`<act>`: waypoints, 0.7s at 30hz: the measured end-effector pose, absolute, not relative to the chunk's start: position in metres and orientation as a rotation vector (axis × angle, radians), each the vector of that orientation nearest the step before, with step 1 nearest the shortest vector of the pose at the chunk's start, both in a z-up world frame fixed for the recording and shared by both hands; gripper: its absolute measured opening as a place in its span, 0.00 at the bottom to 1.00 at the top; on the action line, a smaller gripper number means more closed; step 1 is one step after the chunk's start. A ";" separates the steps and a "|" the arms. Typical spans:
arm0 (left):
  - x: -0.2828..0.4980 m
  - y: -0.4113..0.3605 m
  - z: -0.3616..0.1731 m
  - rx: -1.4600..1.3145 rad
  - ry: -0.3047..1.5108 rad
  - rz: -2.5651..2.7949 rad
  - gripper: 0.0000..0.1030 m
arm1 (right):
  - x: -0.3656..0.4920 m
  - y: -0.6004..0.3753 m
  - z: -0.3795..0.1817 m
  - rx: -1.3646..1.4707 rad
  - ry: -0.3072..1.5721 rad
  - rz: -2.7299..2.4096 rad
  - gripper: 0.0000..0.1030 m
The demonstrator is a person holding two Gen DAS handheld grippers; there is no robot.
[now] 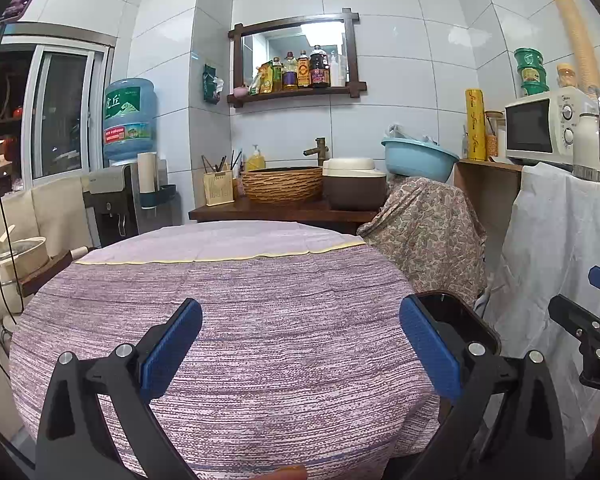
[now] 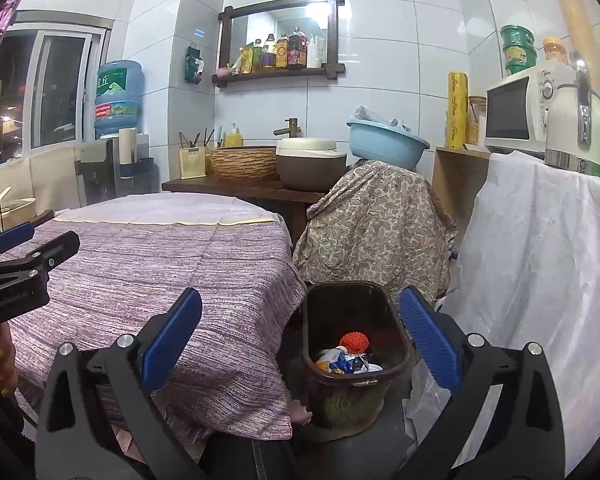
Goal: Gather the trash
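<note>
Two grippers, both mine. Left gripper [image 1: 300, 344] fingers spread wide, nothing between them, over the purple striped cloth on the desk [image 1: 236, 320]. Right gripper [image 2: 300, 340] fingers also wide apart and holding nothing.

One trash bin [image 2: 396, 372], dark brown, on the floor just beside the desk's right edge. In the right wrist view it sits between my two right fingers, closer to the right finger [image 2: 428, 340] than the left one. Inside I count one orange-red knobbly ball [image 2: 353, 341] and a clump of crumpled wrappers [image 2: 346, 362], white, blue and yellow; can't count the wrappers separately. Ball rests on top of the clump toward the back.

In the left wrist view only the bin's rim shows, behind the right finger; contents hidden. Bin's base is dim, hard to read. Desk top itself is covered by the cloth, no loose trash visible on it.

Behind: one blue basin [image 2: 386, 144] on a paisley-draped object, one microwave [image 2: 520, 110].
</note>
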State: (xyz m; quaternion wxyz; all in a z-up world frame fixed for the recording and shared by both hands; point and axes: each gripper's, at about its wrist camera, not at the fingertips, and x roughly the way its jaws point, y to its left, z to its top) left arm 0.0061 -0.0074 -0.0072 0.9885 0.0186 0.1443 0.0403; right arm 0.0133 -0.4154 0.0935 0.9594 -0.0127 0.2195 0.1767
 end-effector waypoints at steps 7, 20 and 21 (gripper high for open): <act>0.007 -0.008 -0.007 0.037 0.296 0.082 0.95 | 0.014 -0.415 0.092 -0.024 0.453 0.361 0.95; 0.008 -0.008 -0.007 0.038 0.302 0.079 0.95 | 0.016 -0.416 0.090 -0.020 0.459 0.358 0.95; 0.008 -0.007 -0.007 0.037 0.302 0.077 0.95 | 0.016 -0.416 0.090 -0.020 0.459 0.358 0.95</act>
